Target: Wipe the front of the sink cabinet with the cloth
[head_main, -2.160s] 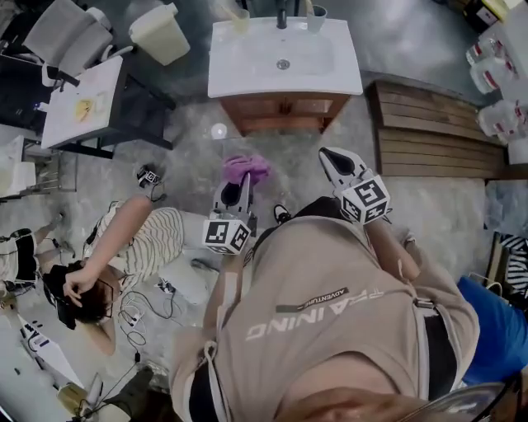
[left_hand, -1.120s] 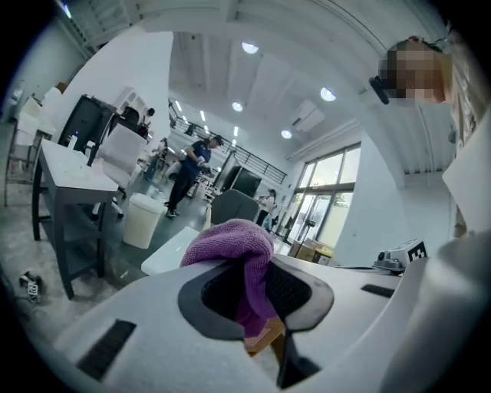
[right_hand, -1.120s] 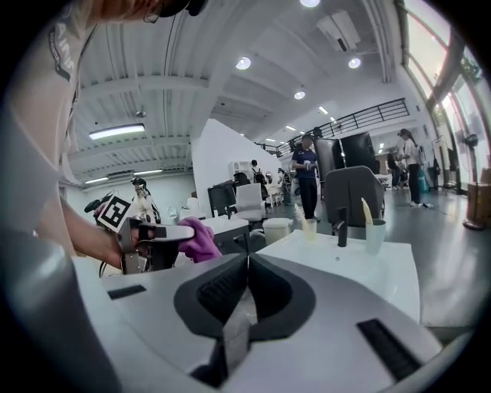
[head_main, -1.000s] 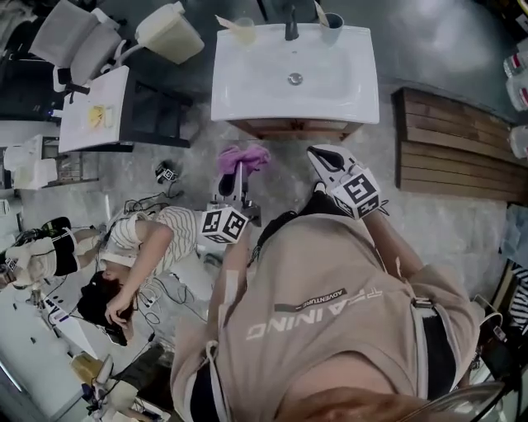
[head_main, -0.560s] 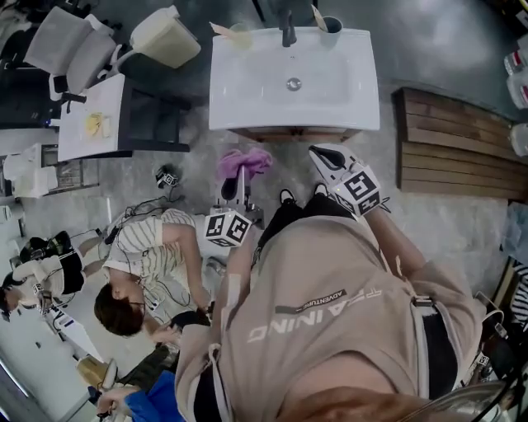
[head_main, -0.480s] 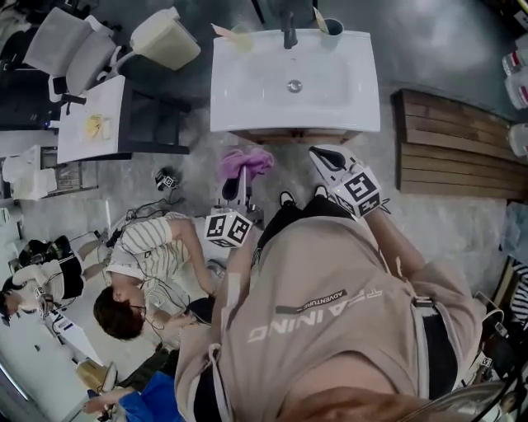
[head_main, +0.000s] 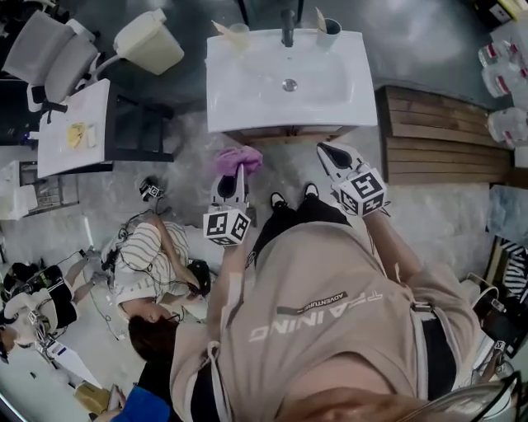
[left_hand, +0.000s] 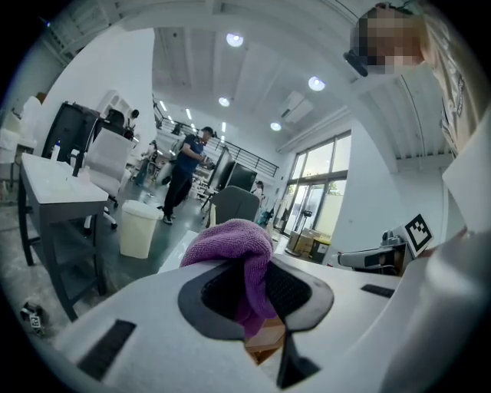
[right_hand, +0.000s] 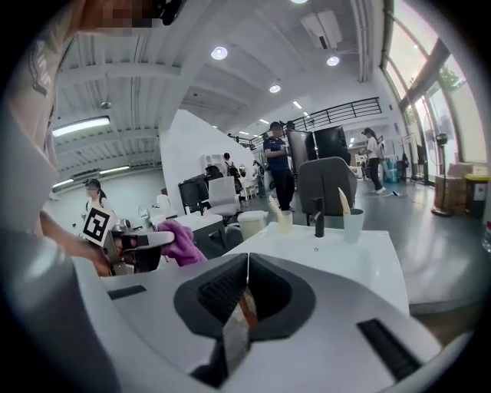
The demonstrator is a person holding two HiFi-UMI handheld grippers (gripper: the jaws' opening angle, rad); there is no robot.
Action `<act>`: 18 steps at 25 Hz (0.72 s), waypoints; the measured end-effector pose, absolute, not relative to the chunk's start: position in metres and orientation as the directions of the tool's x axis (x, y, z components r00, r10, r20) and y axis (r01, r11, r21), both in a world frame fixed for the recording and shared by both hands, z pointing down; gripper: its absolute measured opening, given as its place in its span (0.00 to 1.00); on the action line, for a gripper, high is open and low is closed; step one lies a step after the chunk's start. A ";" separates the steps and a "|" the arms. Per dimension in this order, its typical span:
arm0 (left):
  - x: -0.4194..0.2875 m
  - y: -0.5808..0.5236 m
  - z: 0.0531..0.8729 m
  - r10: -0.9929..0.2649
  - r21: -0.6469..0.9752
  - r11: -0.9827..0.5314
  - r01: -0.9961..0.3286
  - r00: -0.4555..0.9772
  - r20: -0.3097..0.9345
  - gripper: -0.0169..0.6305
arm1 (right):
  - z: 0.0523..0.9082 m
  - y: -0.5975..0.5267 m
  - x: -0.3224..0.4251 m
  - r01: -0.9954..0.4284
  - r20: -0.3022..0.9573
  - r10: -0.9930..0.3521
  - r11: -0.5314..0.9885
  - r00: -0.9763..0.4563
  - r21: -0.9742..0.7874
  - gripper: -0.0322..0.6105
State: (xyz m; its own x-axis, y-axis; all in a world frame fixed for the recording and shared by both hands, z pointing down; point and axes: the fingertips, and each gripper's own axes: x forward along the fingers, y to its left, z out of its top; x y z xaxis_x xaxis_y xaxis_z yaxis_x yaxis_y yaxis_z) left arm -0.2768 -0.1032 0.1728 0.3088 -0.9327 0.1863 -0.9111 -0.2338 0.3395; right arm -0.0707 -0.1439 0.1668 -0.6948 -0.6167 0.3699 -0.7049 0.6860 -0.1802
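The white sink top (head_main: 247, 95) sits on a wooden cabinet (head_main: 285, 136), of which only a thin strip shows below the rim in the head view. My left gripper (head_main: 233, 171) is shut on a purple cloth (head_main: 237, 158), held just short of the cabinet's left front. In the left gripper view the cloth (left_hand: 230, 244) bulges from between the jaws of the left gripper (left_hand: 257, 278), with cabinet wood (left_hand: 265, 347) showing below. My right gripper (head_main: 328, 152) hovers by the cabinet's right front. In its own view the right gripper (right_hand: 245, 295) is shut and holds nothing.
A faucet (head_main: 286, 16) and two cups (head_main: 327, 25) stand at the sink's back edge. A person (head_main: 148, 264) lies among cables on the floor at left. A bin (head_main: 148, 41) and white table (head_main: 70, 132) stand far left; a slatted wooden platform (head_main: 437, 136) lies at right.
Both grippers and the cloth have come nearer to the cabinet than 2.2 s ago. The person on the floor has shifted position.
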 end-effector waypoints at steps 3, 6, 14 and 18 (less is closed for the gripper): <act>-0.283 -0.100 0.183 -0.923 0.356 -0.258 -0.898 0.338 0.185 0.13 | 0.171 -0.133 -0.078 -0.711 0.380 -0.620 0.681 -0.687 -0.175 0.07; -0.284 -0.090 0.188 -0.919 0.358 -0.267 -0.895 0.347 0.184 0.13 | 0.172 -0.119 -0.085 -0.699 0.378 -0.607 0.692 -0.699 -0.182 0.07; -0.276 -0.055 0.191 -0.933 0.339 -0.209 -0.917 0.291 0.211 0.13 | 0.168 -0.086 -0.076 -0.649 0.342 -0.570 0.736 -0.747 -0.191 0.07; -0.257 -0.039 0.196 -0.940 0.320 -0.183 -0.930 0.261 0.219 0.13 | 0.186 -0.062 -0.054 -0.622 0.357 -0.537 0.760 -0.764 -0.188 0.07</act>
State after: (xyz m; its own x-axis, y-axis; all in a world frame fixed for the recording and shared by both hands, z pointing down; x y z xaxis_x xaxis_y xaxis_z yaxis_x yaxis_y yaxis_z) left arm -0.2568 -0.0386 0.1958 0.2609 -0.9401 0.2193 -0.9295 -0.1834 0.3199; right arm -0.0541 -0.0621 0.1861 -0.7639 -0.5373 0.3574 -0.6223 0.7600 -0.1876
